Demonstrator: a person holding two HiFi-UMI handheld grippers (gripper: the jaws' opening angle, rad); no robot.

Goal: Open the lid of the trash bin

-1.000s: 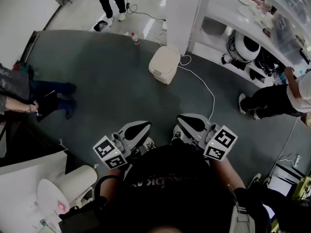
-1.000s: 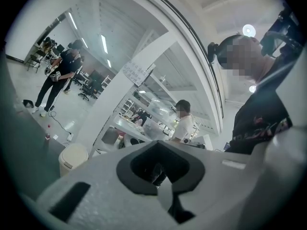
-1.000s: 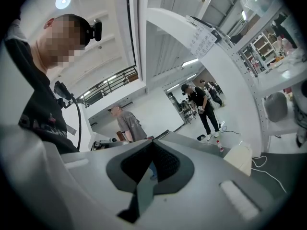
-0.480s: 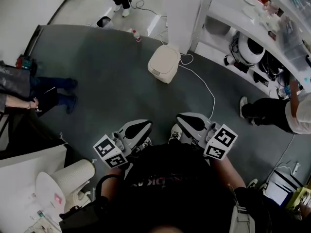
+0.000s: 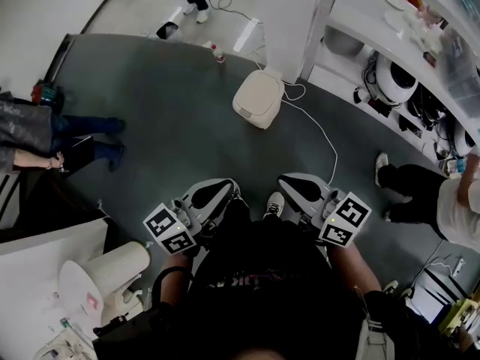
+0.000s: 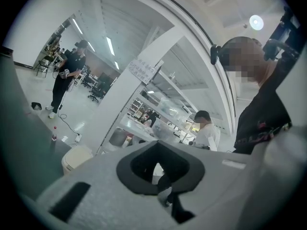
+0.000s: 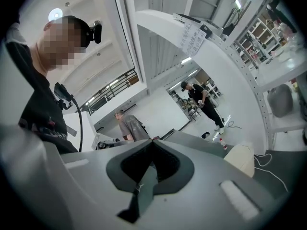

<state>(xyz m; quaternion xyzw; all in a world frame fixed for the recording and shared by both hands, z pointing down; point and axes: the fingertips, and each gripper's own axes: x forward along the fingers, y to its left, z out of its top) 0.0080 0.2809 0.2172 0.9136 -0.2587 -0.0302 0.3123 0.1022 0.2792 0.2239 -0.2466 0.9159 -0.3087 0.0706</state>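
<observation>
Grey floor mat (image 5: 172, 111) under trash bin (image 5: 251, 120) | white pillar (image 5: 289, 13) just behind trash bin, probably to keep it out of the way | lid (image 5: 259, 96) closed | left gripper (image 5: 217, 192) and right gripper (image 5: 294, 186) well apart from trash bin, jaws pressed together, empty, apparently on approach

right gripper (image 7: 152, 141), jaws together, nothing between them; cream trash bin (image 7: 242, 158) on grey floor (image 7: 199, 139); small bottle (image 7: 221, 141) beyond; person (image 7: 204, 102) standing far off
</observation>
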